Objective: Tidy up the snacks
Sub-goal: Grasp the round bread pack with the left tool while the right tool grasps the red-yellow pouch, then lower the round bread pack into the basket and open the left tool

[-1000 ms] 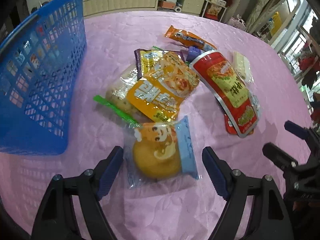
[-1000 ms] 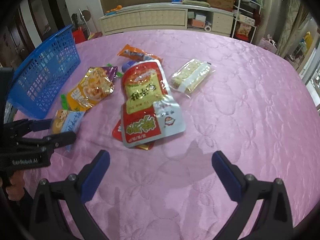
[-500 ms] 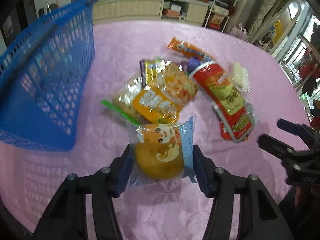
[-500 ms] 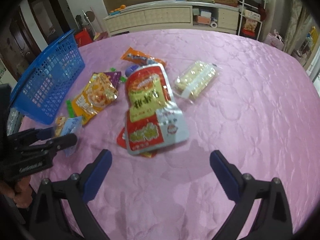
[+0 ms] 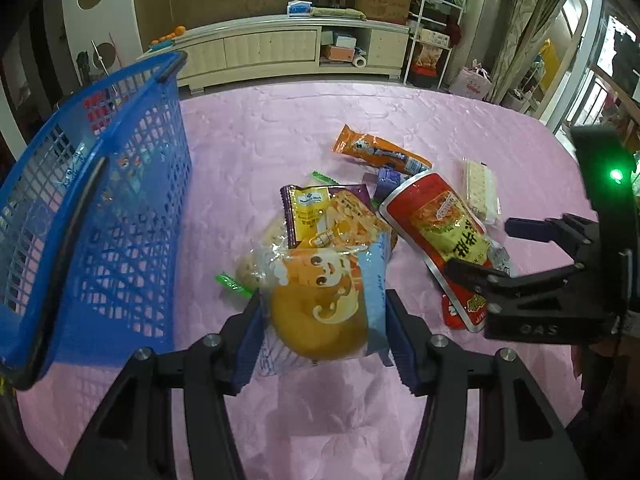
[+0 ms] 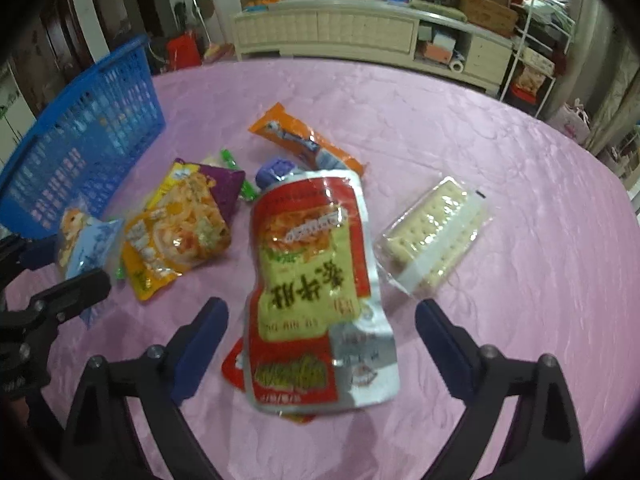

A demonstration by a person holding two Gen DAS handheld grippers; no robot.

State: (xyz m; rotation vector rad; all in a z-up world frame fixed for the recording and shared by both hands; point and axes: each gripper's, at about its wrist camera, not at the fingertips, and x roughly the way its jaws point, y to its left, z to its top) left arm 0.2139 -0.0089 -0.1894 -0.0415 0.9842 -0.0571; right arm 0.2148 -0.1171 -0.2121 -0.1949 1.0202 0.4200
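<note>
Gripping the bun packet between both blue pads, my left gripper held it clear of the pink tablecloth, just in front of the snack pile. The blue basket stood close by on its left, and I could not tell what lay inside through the mesh. My right gripper hung over the red pouch with its jaws wide but closing; the pouch lay between them, and the pads did not seem to touch it, though that view was blurred. Beside the pouch's right edge lay the cracker pack, apart from it. The yellow snack bag lay to the pouch's left, and the orange sausage stick lay behind its top, toward the far side.
</note>
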